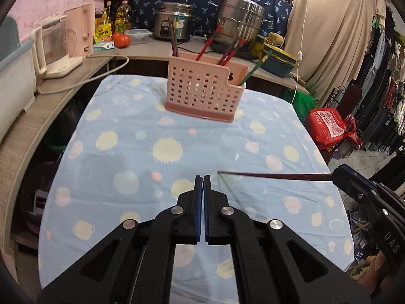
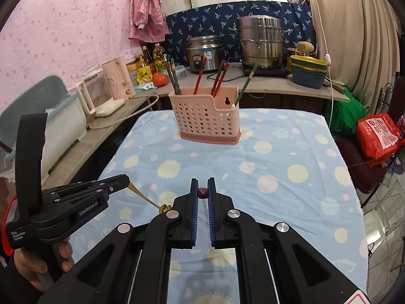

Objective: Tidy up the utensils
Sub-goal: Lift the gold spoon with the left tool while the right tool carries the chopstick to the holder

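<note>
A pink perforated utensil holder [image 1: 203, 93] [image 2: 206, 119] stands upright at the far end of the table and holds several red, brown and green chopsticks [image 1: 229, 50] [image 2: 220, 77]. My left gripper [image 1: 203, 177] is shut; the right wrist view shows it [image 2: 127, 179] pinching the thick end of a thin gold-coloured stick [image 2: 144, 196]. My right gripper [image 2: 202, 181] is shut on a dark red chopstick [image 2: 202, 193], seen end-on. In the left wrist view that chopstick [image 1: 273, 176] sticks out leftward from the right gripper [image 1: 338, 174], just above the cloth.
The table wears a light blue cloth [image 1: 177, 152] with planet prints. A counter behind carries a rice cooker [image 1: 173, 22], steel steamer pot [image 1: 240, 20], kettle [image 1: 54, 48], oil bottles and a tomato. A red bag [image 1: 329, 124] sits on a chair at the right.
</note>
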Demonstrator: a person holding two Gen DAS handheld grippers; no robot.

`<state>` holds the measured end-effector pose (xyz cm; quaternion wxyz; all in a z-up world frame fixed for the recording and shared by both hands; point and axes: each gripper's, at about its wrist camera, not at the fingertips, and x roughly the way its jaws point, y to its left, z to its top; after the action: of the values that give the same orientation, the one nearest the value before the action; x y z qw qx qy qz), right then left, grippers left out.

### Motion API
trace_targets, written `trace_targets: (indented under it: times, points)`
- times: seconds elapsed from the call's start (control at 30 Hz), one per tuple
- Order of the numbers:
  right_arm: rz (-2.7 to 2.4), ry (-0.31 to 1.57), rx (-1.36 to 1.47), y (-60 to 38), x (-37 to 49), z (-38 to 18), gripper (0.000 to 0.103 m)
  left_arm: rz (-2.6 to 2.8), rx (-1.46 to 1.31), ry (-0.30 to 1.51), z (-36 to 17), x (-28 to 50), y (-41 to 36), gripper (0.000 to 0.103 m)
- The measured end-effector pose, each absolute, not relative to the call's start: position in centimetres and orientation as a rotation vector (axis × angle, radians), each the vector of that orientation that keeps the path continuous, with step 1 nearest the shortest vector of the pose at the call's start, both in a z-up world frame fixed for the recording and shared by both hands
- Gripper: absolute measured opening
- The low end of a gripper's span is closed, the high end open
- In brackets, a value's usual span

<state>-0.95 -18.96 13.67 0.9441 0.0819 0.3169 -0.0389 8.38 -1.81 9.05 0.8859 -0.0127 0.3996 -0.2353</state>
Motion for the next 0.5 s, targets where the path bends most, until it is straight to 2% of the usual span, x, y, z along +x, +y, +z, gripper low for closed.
trace_targets:
  times: [0.5]
  points:
    - [-0.072,0.513,0.163,-21.5,5.2,21.0,0.007,-0.472,-0.007,0.728,16.4,14.5,-2.7,0.001]
